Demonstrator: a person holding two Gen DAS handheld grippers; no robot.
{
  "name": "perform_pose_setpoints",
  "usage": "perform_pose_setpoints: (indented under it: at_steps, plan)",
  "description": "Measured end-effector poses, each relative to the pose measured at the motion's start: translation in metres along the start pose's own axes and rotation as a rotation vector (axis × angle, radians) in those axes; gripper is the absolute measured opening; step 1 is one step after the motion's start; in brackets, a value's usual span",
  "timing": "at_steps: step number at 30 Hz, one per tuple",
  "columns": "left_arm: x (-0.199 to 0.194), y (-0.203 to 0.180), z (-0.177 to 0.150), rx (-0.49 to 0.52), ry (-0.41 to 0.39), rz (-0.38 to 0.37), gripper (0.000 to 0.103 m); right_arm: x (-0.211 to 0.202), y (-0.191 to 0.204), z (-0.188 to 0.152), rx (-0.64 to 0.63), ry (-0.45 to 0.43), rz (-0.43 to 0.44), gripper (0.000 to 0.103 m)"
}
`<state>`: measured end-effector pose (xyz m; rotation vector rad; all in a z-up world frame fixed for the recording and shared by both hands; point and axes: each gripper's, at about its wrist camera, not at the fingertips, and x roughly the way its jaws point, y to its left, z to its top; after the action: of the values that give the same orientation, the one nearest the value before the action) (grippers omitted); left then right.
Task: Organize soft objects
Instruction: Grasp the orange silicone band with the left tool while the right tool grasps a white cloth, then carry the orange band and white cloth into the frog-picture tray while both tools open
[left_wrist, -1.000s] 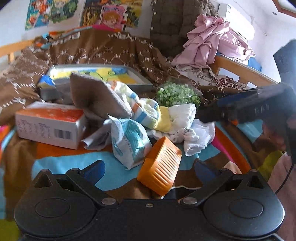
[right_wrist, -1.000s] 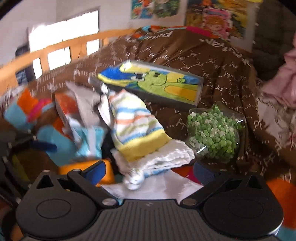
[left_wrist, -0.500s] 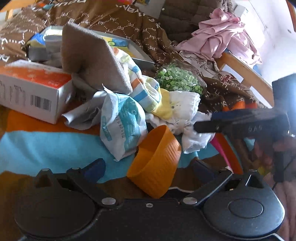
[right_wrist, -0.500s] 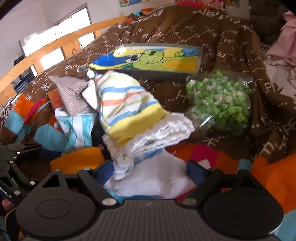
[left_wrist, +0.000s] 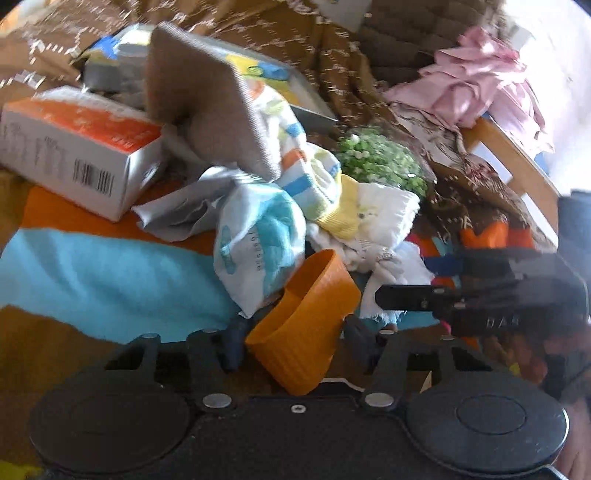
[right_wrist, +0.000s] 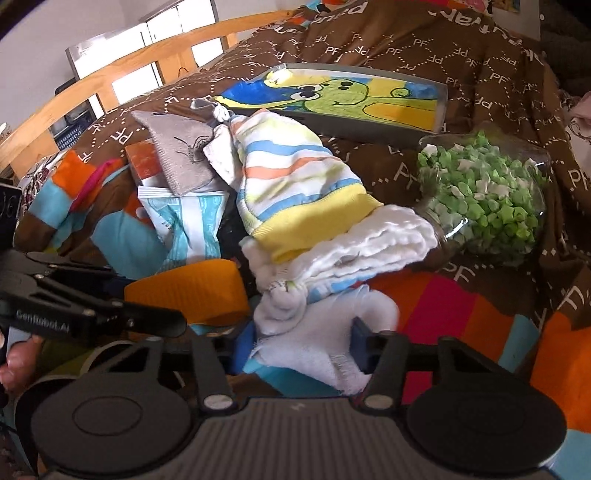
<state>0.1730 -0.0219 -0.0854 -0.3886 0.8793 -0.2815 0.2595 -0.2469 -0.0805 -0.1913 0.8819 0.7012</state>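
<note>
An orange ribbed cup (left_wrist: 303, 328) lies tilted on the striped blanket between the fingers of my left gripper (left_wrist: 293, 334). Its jaws are closing and both pads touch the cup's sides. A crumpled white cloth (right_wrist: 317, 343) fills the gap of my right gripper (right_wrist: 301, 345); those jaws are closing too and press into the fabric. Just behind lie a folded white cloth (right_wrist: 369, 243), a striped baby hat (right_wrist: 295, 177), a grey cloth (right_wrist: 181, 155) and a blue-and-white soft packet (left_wrist: 258, 243). The two grippers sit side by side, nearly touching.
A glass jar of green paper stars (right_wrist: 487, 195) lies at the right. A tray with a frog picture (right_wrist: 351, 99) sits behind the pile. An orange-and-white box (left_wrist: 74, 147) stands at the left. Pink clothes (left_wrist: 480, 81) are heaped by the wooden bed rail (right_wrist: 110, 85).
Both grippers dropped closer to the pile and their jaws narrowed from wide open. The left now touches the orange cup; the right has closed on the white cloth.
</note>
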Motion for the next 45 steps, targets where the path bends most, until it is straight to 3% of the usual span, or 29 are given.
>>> perform_pose_setpoints:
  at_steps: [6,13,19,27,37,42,45]
  plan:
    - [-0.002,0.002,-0.003,-0.065,0.012,0.02,0.041,0.0,0.003,-0.001,-0.023,0.004,0.026,0.027]
    - [-0.014,-0.01,-0.008,-0.019,0.01,0.044,0.026,-0.001,0.009,-0.003,-0.058,0.016,0.09,0.018]
    - [-0.027,-0.023,-0.01,0.005,0.032,0.017,0.019,0.0,0.021,-0.005,-0.117,0.033,0.198,0.017]
    - [-0.054,-0.03,-0.011,0.022,0.007,0.055,0.016,-0.023,0.029,-0.003,-0.145,-0.118,0.251,0.016]
    - [-0.092,-0.047,0.0,0.178,-0.095,0.119,0.014,-0.047,0.027,0.0,-0.11,-0.269,0.247,0.016]
    - [-0.101,-0.057,0.017,0.211,-0.151,0.11,0.014,-0.046,0.02,0.001,-0.077,-0.285,0.239,0.016]
    - [-0.101,-0.059,0.02,0.229,-0.146,0.118,0.014,-0.046,0.02,0.001,-0.078,-0.284,0.238,0.016]
